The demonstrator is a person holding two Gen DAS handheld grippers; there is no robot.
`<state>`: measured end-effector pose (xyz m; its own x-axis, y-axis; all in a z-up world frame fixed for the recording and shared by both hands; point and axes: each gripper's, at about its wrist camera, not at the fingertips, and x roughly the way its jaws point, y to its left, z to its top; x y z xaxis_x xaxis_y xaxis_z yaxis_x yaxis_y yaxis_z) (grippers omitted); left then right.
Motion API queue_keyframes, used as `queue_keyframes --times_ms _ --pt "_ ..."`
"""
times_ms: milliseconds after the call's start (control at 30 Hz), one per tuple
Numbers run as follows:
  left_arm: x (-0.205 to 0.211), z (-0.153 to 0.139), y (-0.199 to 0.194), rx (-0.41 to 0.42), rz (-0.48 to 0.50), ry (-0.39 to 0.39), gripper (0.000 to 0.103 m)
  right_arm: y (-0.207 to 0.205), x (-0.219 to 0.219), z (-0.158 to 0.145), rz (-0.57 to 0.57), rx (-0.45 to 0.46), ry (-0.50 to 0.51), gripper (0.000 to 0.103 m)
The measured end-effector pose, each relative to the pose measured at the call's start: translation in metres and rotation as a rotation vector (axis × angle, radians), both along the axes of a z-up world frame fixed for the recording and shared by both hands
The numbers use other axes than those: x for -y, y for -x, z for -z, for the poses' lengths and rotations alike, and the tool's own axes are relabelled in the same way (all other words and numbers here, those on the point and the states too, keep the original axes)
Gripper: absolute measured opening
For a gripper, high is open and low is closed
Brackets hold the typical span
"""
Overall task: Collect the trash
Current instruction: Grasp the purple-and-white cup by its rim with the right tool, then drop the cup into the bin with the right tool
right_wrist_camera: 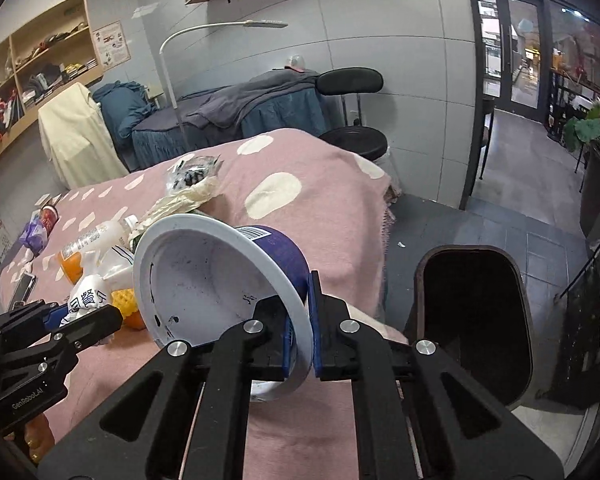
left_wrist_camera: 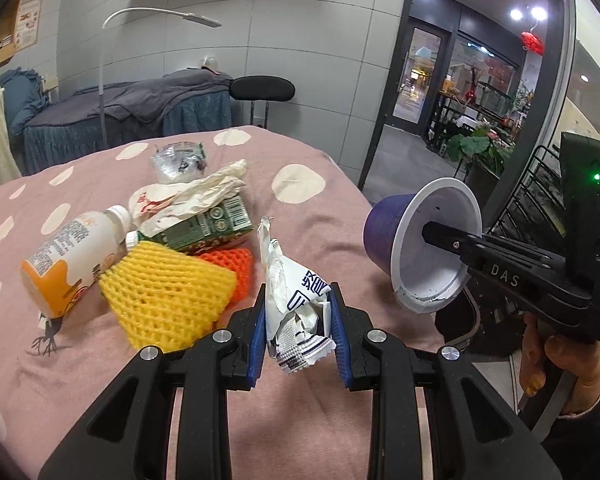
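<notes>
two pieces of trash were already in hand. the right gripper [right_wrist_camera: 300,344] had its jaws pinched on the wall of a purple cup [right_wrist_camera: 220,280], one finger inside and one outside just under the white rim, so the cup hung tilted with its mouth toward the camera and its empty inside showing. that rim grip probably suited a thin, wide cup too broad to span whole. the left gripper [left_wrist_camera: 300,332] was clamped on a crumpled white wrapper [left_wrist_camera: 296,300] with dark print, squeezed between the blue pads [left_wrist_camera: 258,336] with a loose tail sticking up past the fingertips.

both were held just above the near edge of a bed with a pink dotted blanket [left_wrist_camera: 300,184]. beside the bed on the floor, close to the right gripper, stood a dark bin [right_wrist_camera: 472,320] with its opening uncovered, so the cup looked ready to go over and drop in, and the wrapper after it.

more trash lay piled on the blanket beyond the left gripper: a yellow foam net [left_wrist_camera: 168,300] and an orange net [left_wrist_camera: 232,268], a white bottle [left_wrist_camera: 72,256] with an orange label on its side, a green carton [left_wrist_camera: 208,224], a crumpled paper bag [left_wrist_camera: 188,196] and a clear plastic bag [left_wrist_camera: 176,160] farther back. they sat bunched together, some resting on one another, which would make single picks fiddly.
</notes>
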<state>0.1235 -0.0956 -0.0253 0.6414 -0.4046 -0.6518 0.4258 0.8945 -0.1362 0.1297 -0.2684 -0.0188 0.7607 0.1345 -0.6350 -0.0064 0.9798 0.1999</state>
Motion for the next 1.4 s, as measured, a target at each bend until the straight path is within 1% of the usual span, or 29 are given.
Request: queue_keyframes --times_ms 133,233,367,500,633,767,867,933,1000,1133,1233,1267,1300,1367,1400 --pt "0.025 0.0 -0.005 -0.011 0.068 -0.005 0.028 0.01 0.035 0.001 0.09 0.009 -0.016 0.008" --pt "0.044 -0.001 -0.007 -0.003 0.116 -0.014 0.028 0.015 0.064 0.006 0.163 0.001 -0.025 0.008" --pt "0.068 -0.001 -0.012 -0.013 0.169 -0.017 0.028 0.021 0.1 0.018 0.251 -0.029 -0.029 0.008" --pt "0.088 -0.002 -0.016 -0.024 0.211 -0.017 0.028 0.019 0.133 0.038 0.326 -0.08 -0.032 0.008" --pt "0.109 -0.003 -0.018 -0.031 0.251 -0.02 0.028 0.005 0.16 0.073 0.386 -0.169 0.002 0.008" --pt "0.131 -0.004 -0.015 -0.02 0.296 -0.039 0.028 -0.018 0.184 0.124 0.43 -0.301 0.0 0.008" --pt "0.144 -0.001 -0.016 -0.034 0.326 -0.048 0.028 -0.032 0.197 0.163 0.442 -0.398 0.016 0.008" --pt "0.15 0.003 -0.016 -0.051 0.341 -0.052 0.028 -0.041 0.203 0.183 0.446 -0.443 0.03 0.008" --pt "0.155 0.008 -0.017 -0.066 0.349 -0.058 0.028 -0.048 0.205 0.201 0.442 -0.484 0.022 0.008" --pt "0.165 0.012 -0.015 -0.077 0.357 -0.071 0.028 -0.062 0.206 0.229 0.447 -0.556 0.037 0.009" --pt "0.168 0.013 -0.014 -0.077 0.363 -0.082 0.028 -0.066 0.201 0.242 0.444 -0.587 0.043 0.015" --pt "0.17 0.014 -0.014 -0.079 0.366 -0.085 0.028 -0.065 0.197 0.243 0.441 -0.587 0.035 0.024" --pt "0.172 0.015 -0.013 -0.083 0.371 -0.088 0.028 -0.063 0.194 0.244 0.436 -0.582 0.024 0.038" --pt "0.177 0.018 -0.014 -0.097 0.38 -0.09 0.028 -0.058 0.191 0.239 0.443 -0.557 0.017 0.052" --pt "0.179 0.02 -0.014 -0.107 0.385 -0.091 0.028 -0.053 0.191 0.233 0.452 -0.537 0.015 0.053"
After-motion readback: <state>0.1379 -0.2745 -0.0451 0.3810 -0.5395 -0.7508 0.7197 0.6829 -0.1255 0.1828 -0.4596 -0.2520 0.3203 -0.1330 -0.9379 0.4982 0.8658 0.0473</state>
